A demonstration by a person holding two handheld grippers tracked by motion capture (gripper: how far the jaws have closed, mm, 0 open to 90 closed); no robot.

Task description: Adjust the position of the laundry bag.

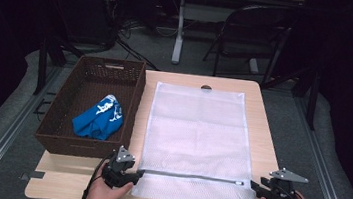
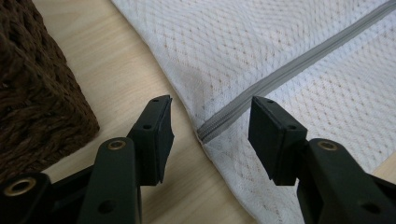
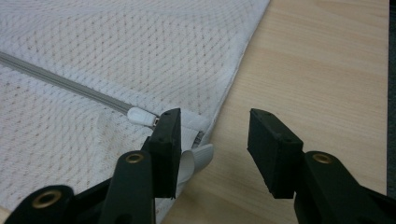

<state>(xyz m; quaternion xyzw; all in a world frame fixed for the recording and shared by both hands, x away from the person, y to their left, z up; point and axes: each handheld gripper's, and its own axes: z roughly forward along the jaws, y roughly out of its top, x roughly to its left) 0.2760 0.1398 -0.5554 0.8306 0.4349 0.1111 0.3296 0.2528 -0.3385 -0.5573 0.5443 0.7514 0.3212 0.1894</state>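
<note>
A white mesh laundry bag [image 1: 196, 127] lies flat on the wooden table, with a grey zipper [image 1: 191, 176] running across it near the front edge. My left gripper [image 1: 138, 174] is open at the bag's front left edge; in the left gripper view the closed end of the zipper [image 2: 210, 129] lies between the jaws of that gripper [image 2: 210, 123]. My right gripper [image 1: 255, 185] is open at the bag's front right edge. In the right gripper view the white zipper pull [image 3: 140, 115] sits just left of its [image 3: 214, 137] jaws, one of which hangs over the bag's corner.
A brown wicker basket [image 1: 62, 116] stands on the left of the table and holds a crumpled blue cloth [image 1: 98, 118]. Its corner [image 2: 37, 102] is close to my left gripper. Bare table [image 1: 265, 140] shows to the right of the bag. A chair [image 1: 252, 32] stands beyond the table.
</note>
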